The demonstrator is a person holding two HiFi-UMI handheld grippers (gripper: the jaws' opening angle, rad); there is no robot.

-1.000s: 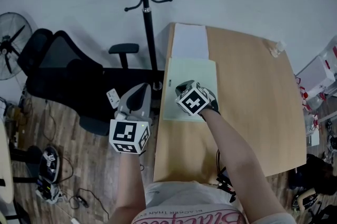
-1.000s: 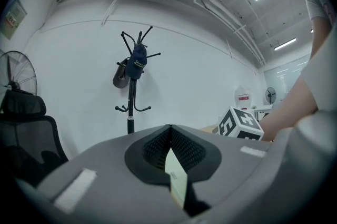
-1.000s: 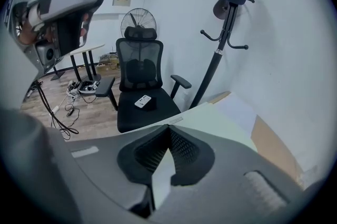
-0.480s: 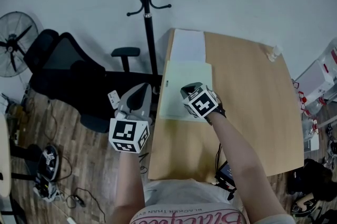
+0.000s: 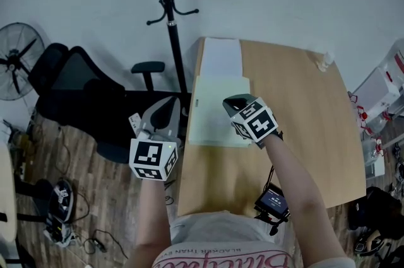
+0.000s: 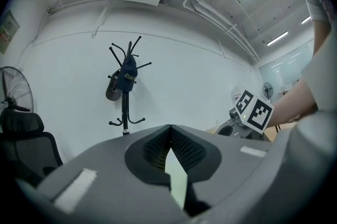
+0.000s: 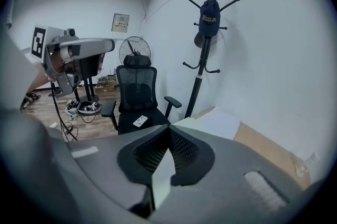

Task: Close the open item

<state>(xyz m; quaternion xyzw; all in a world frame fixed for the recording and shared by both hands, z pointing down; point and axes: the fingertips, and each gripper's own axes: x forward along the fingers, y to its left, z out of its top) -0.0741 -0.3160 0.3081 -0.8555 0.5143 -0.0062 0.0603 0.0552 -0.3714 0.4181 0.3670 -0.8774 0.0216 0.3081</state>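
The right gripper [image 5: 236, 101] has drawn back toward the person and a little to their right over the last second. It now hangs above the near right corner of the pale green folder [image 5: 211, 110], not over its middle. Its jaws are pressed together with nothing between them. The folder lies flat on the wooden table [image 5: 297, 115], just under and ahead of the gripper's tips. It has not shifted on the table. A white sheet [image 5: 221, 57] lies beyond its far edge. The folder looks shut, so the closing is probably done and this is the pull-away.

The left gripper [image 5: 166, 103] has held its place, level with the right one and to its left. It is past the table's left edge, its jaws also closed and empty.

To the right gripper's right and ahead the table is bare. To its left, the folder's long side lies just inside the table edge. An office chair [image 5: 82, 90] and a coat stand [image 5: 170, 14] stand beyond that.
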